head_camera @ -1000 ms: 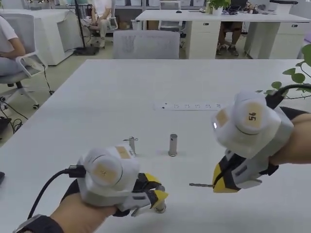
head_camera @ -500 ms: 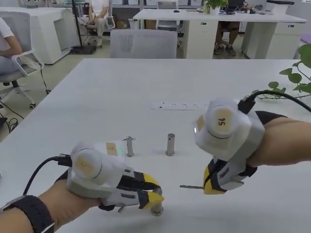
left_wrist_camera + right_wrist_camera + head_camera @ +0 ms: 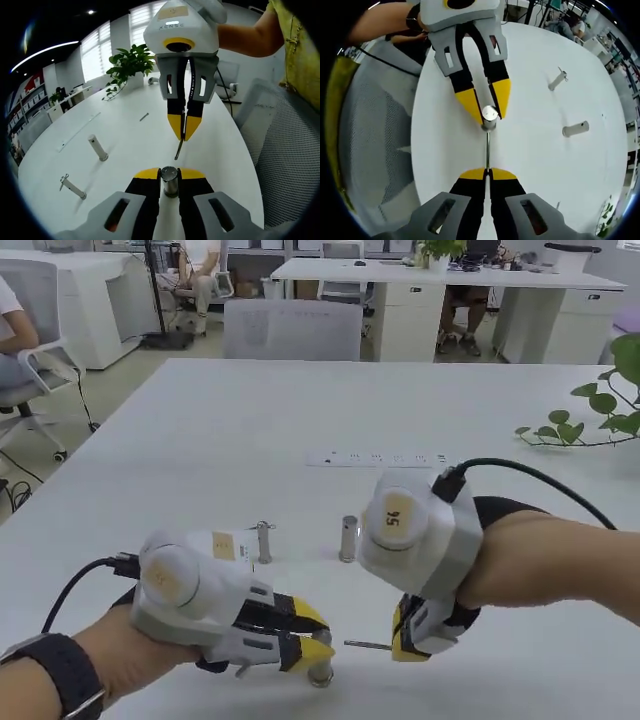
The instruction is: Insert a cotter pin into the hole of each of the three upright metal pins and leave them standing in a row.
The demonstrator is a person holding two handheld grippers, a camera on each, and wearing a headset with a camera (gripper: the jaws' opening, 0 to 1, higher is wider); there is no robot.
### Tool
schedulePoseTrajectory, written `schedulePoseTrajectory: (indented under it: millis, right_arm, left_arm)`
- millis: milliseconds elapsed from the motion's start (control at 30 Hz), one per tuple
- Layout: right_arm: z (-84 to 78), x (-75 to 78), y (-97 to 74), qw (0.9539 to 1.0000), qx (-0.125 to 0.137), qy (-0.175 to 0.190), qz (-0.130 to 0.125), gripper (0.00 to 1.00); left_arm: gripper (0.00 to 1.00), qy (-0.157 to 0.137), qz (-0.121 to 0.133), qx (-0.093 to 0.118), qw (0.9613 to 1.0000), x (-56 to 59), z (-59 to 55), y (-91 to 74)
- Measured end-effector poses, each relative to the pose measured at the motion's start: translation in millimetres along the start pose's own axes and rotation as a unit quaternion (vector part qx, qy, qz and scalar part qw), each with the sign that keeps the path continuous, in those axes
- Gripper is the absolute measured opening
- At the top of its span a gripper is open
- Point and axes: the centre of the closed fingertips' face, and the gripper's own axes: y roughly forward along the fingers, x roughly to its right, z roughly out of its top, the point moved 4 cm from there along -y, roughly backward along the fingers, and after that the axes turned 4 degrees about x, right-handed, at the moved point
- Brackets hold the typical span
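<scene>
My left gripper (image 3: pixel 316 646) (image 3: pixel 169 175) is shut on an upright metal pin (image 3: pixel 321 673) (image 3: pixel 170 182) near the table's front edge. Level with it, my right gripper (image 3: pixel 404 645) (image 3: pixel 487 174) is shut on a thin cotter pin (image 3: pixel 366 645) (image 3: pixel 487 149) that points straight at that metal pin (image 3: pixel 489 115), its tip just short of it. Farther back stand two more metal pins: the left one (image 3: pixel 263 540) (image 3: pixel 559 78) carries a cotter pin through its top, the right one (image 3: pixel 347 538) (image 3: pixel 576 129) is bare. In the left gripper view the right gripper (image 3: pixel 185 131) comes in from above.
A white power strip (image 3: pixel 375 458) lies across the middle of the white table (image 3: pixel 200 440). A loose cotter pin (image 3: pixel 144 116) lies farther out on the tabletop. Plant leaves (image 3: pixel 590 410) reach over the right edge. A grey chair (image 3: pixel 290 330) stands behind the table.
My right gripper has moved left and down with the cotter pin, closing the gap to the metal pin in my left gripper. The left gripper has stayed near the front edge.
</scene>
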Motion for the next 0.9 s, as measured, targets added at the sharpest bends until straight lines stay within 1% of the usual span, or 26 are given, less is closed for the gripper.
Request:
schedulePoseTrajectory:
  millis: [67, 167, 467, 900]
  right_arm:
    - [-1.8, -0.2, 1.8, 1.0, -0.007, 0.003, 0.001, 0.03]
    - [-2.2, -0.6, 2.2, 0.9999, -0.009, 0.006, 0.001, 0.03]
    - [4.7, -0.9, 5.1, 0.9999, -0.001, 0.013, 0.002, 0.03]
    - [9.5, -0.4, 7.1, 0.9999, -0.003, 0.009, 0.005, 0.03]
  left_arm:
    - [0.11, -0.001, 0.002, 0.0, 1.0, 0.5, 0.1, 0.0]
    - [0.11, -0.003, 0.004, 0.002, 1.0, 0.7, 0.1, -0.1]
    - [0.11, -0.003, 0.007, 0.003, 1.0, 0.7, 0.3, 0.0]
    - [0.11, -0.003, 0.008, 0.002, 1.0, 0.9, 0.4, 0.3]
